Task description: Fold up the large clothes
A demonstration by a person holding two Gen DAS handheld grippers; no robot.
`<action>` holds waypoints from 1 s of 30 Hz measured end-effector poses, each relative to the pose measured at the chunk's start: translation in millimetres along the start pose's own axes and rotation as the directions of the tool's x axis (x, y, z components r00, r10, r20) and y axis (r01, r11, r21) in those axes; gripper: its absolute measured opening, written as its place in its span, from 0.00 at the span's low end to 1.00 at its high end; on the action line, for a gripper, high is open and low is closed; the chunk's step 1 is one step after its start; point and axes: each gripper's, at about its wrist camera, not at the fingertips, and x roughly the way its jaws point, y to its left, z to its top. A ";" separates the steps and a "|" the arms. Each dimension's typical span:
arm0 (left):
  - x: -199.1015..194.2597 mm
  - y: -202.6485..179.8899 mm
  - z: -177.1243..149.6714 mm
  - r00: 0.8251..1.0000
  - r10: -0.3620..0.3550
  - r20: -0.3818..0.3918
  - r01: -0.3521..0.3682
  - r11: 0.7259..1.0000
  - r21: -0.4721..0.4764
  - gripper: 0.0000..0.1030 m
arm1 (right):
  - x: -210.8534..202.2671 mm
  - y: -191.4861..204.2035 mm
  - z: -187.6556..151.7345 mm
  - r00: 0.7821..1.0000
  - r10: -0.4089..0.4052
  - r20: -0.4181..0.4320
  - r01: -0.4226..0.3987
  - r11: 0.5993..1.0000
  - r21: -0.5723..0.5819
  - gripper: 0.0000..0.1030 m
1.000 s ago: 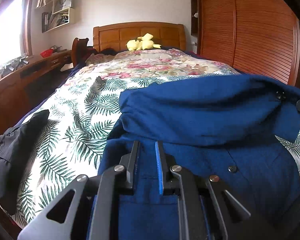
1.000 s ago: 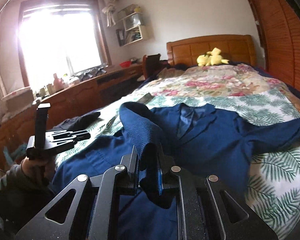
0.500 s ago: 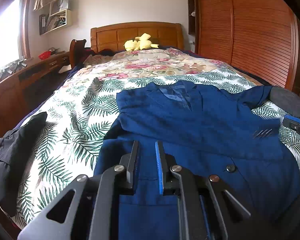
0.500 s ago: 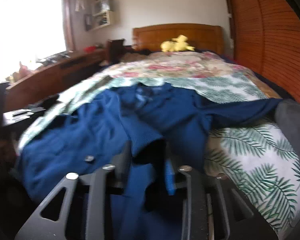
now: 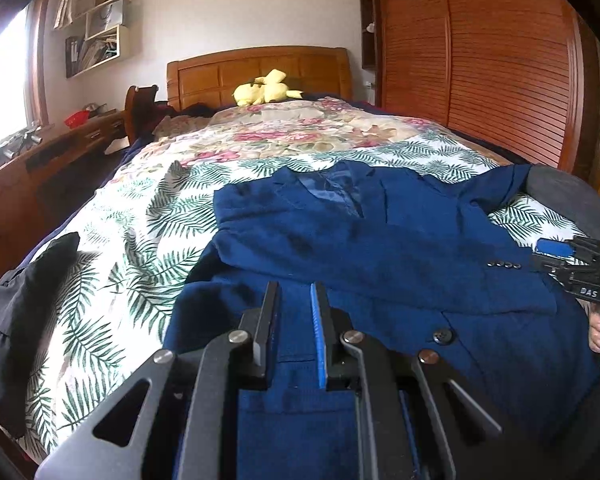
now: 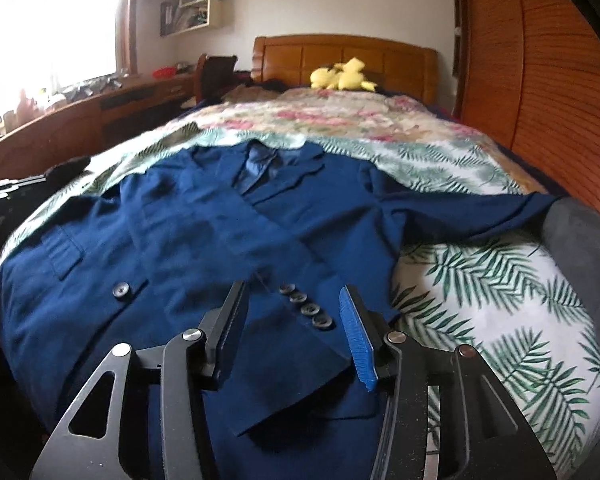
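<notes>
A navy blue suit jacket (image 6: 204, 232) lies front up on the bed, collar toward the headboard. One sleeve is folded across its front, with its cuff buttons (image 6: 306, 304) near my right gripper; the other sleeve (image 6: 472, 210) stretches right. My right gripper (image 6: 294, 300) is open and empty, just above the folded cuff. My left gripper (image 5: 294, 300) hovers over the jacket's lower left part (image 5: 300, 420), jaws a narrow gap apart with nothing between them. The right gripper also shows in the left wrist view (image 5: 572, 264).
The bed has a palm-leaf and floral cover (image 5: 140, 216) with a yellow plush toy (image 5: 264, 90) at the wooden headboard. A black garment (image 5: 16, 312) lies at the bed's left edge. A wooden desk (image 6: 80, 120) runs along the left; a slatted wardrobe (image 5: 480, 64) stands right.
My right gripper carried the sleeve across the jacket's front, laid it down and opened. The raised fold of cloth has dropped flat. My left gripper stayed put.
</notes>
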 end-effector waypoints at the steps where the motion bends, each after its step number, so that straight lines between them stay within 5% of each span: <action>1: -0.4 -3.0 -0.3 1.000 -0.007 0.004 0.007 1.000 0.005 0.11 | 2.3 0.7 -0.6 1.000 0.001 -0.005 -0.001 1.000 0.001 0.47; 12: -14.9 -28.3 4.7 0.995 -0.074 0.068 0.072 0.997 0.034 0.12 | 8.7 0.4 -0.9 1.000 0.023 -0.017 -0.023 1.000 0.020 0.47; 19: -28.0 -45.1 21.7 0.987 -0.107 0.123 0.102 0.994 0.044 0.20 | -3.9 8.7 4.2 0.997 0.064 0.031 -0.064 0.998 0.009 0.47; 30: 33.8 -59.5 43.0 0.986 -0.121 0.118 0.117 0.992 0.044 0.21 | -8.0 3.4 8.3 0.997 0.050 0.064 -0.053 0.998 0.038 0.61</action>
